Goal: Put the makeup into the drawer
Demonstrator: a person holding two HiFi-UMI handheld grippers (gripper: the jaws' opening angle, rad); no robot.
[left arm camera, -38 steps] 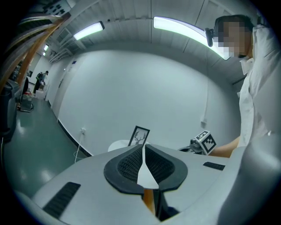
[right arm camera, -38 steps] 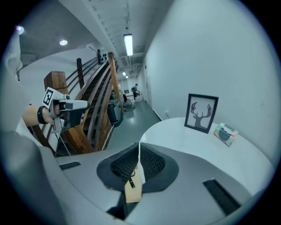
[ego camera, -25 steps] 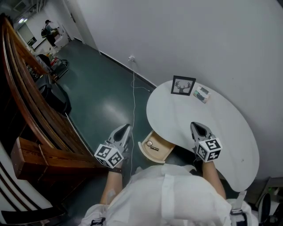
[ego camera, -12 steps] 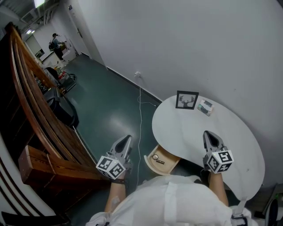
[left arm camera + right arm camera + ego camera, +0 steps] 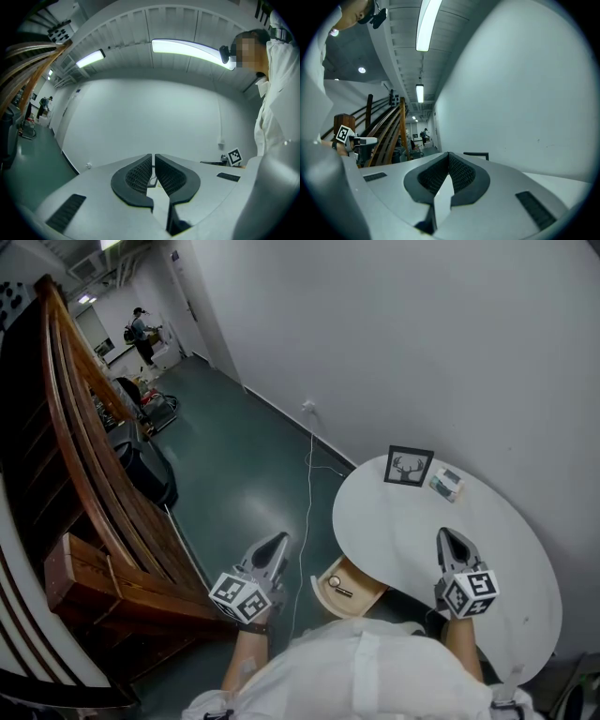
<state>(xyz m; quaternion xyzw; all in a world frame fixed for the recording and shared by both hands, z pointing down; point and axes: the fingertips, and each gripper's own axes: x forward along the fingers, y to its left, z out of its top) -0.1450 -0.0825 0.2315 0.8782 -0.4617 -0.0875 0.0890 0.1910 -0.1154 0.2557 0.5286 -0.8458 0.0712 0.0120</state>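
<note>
Matt white table (image 5: 412,521), seemingly wooden drawer (image 5: 364,589)

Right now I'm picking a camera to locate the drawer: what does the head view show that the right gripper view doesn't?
Only the head view: the open drawer under the round white table, with a small box on it. Only the right gripper view: the right gripper jaws shut, empty, and ceiling lights. Both: the wooden stair railing, the framed deer picture and the left gripper.

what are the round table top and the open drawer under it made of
Table top: smooth matte white, even colour with no grain, likely laminate or painted board. Drawer: pale tan and unpainted-looking, probably light wood or plywood; any grain is too small to tell.
</note>
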